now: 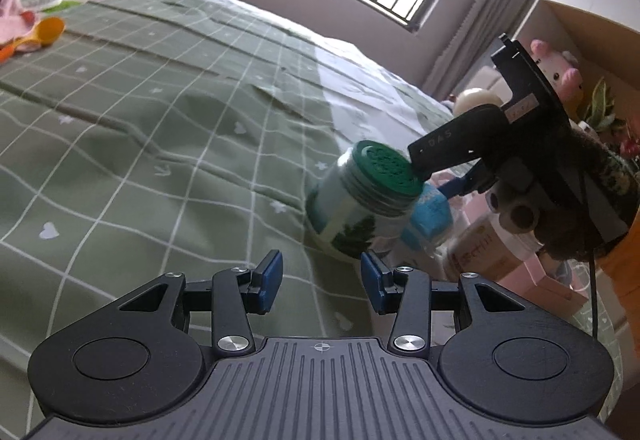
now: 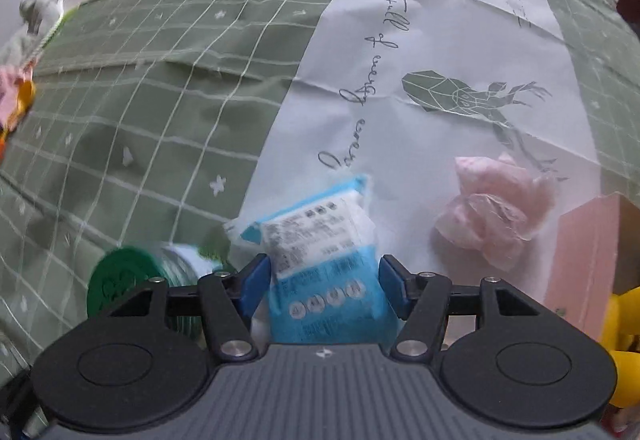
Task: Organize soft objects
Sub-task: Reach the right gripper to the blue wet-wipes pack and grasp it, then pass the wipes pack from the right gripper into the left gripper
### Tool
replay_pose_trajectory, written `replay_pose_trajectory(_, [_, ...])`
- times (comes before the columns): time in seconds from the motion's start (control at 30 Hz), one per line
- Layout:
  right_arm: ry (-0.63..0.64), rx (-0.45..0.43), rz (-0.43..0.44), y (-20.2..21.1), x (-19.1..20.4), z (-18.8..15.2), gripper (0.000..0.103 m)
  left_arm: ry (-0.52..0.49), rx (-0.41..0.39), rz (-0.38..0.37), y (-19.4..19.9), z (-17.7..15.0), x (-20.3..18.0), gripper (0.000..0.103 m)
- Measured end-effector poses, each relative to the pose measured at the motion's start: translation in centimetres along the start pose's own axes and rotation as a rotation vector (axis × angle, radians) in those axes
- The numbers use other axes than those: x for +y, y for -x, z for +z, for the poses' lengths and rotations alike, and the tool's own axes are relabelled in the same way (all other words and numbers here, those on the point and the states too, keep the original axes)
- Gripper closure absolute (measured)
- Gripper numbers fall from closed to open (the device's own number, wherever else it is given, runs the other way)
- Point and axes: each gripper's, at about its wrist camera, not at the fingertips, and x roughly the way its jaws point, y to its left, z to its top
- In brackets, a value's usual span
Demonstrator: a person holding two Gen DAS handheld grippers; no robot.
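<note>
A blue and white soft tissue pack [image 2: 326, 260] lies on the bed between the open fingers of my right gripper [image 2: 324, 284]; the pads stand at its sides, and I cannot tell if they touch it. The pack also shows in the left wrist view [image 1: 430, 215], partly behind a green-lidded jar [image 1: 360, 195] lying on its side. The jar's lid [image 2: 120, 280] sits left of the pack. My left gripper [image 1: 322, 280] is open and empty, low over the green checked bedcover [image 1: 160, 119], short of the jar. A crumpled pink plastic bag [image 2: 496, 211] lies right of the pack.
A pile of cloths and an orange scoop [image 1: 48, 31] sit at the bed's far left. A pink box [image 2: 588, 256] and a yellow toy [image 2: 624, 340] are at the right edge. A cardboard box with plush toys [image 1: 556, 63] stands beside the bed under the window.
</note>
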Motion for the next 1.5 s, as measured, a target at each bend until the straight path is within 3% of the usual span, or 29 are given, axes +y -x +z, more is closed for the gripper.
replay_pose_trajectory(0.13, [-0.002,-0.022,0.017,0.1,-0.4,0.0,0.053,0.020,-0.002,0.005,-0.1,0.0,0.5,0.056])
replay_pose_trajectory(0.27, [0.034,-0.096,0.005,2.8,-0.1,-1.1,0.054,0.010,0.000,0.008,0.2,-0.1,-0.1,0.056])
replay_pose_trajectory(0.47, [0.064,-0.296,0.057,12.1,0.5,-4.0,0.054,-0.023,-0.028,0.016,2.1,0.1,-1.5,0.056])
replay_pose_trajectory(0.63, [0.085,-0.369,0.203,17.7,1.9,-8.5,0.054,-0.023,-0.065,0.043,4.6,0.1,-2.0,0.056])
replay_pose_trajectory(0.87, [-0.007,-0.274,0.316,13.1,2.9,-14.1,0.054,-0.052,-0.078,0.070,7.8,-0.5,-3.2,0.056])
replay_pose_trajectory(1.1, [0.005,-0.250,0.219,6.8,3.7,-17.3,0.052,-0.085,-0.027,0.094,8.0,-1.6,-3.9,0.056])
replay_pose_trajectory(1.17, [0.022,-0.268,0.233,6.4,3.5,-17.8,0.052,-0.085,-0.015,0.095,7.5,-1.7,-4.1,0.056])
replay_pose_trajectory(1.33, [0.000,-0.381,0.395,9.0,0.7,-19.2,0.049,-0.104,0.018,0.087,6.0,-1.9,-5.5,0.056])
replay_pose_trajectory(1.4, [-0.002,-0.446,0.360,10.6,-0.5,-20.1,0.044,-0.121,0.032,0.080,5.4,-2.1,-6.4,0.056])
replay_pose_trajectory(1.5, [0.020,-0.502,0.235,11.8,-2.4,-21.9,0.044,-0.155,0.051,0.074,4.4,-2.4,-8.2,0.056])
